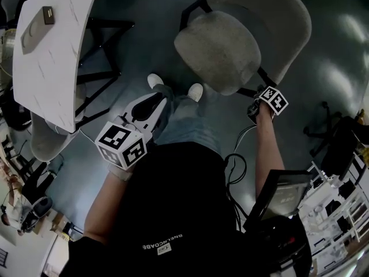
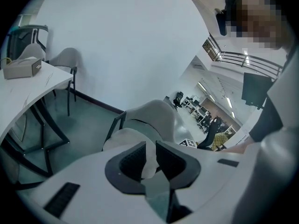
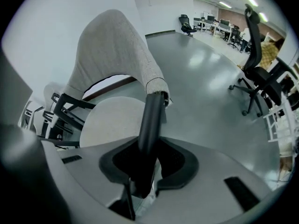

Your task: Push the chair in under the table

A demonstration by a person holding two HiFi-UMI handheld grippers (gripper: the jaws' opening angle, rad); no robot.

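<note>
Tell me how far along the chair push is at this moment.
Done: the right gripper has its fingers closed on the black frame tube of the chair. In hand: the push itself; the chair stands out on the floor, apart from the table. Left: slide it under the tabletop. The left gripper is open and empty.

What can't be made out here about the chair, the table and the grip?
1. Chair feet: in the head view, hidden beneath its seat.
2. Space under the table: in the head view, its own top covers it.
3. Right gripper jaws: in the head view, hidden behind its marker cube. Its own view shows them closed on the chair's black bar.
4. Box on the table: any print is too small to read.
</note>
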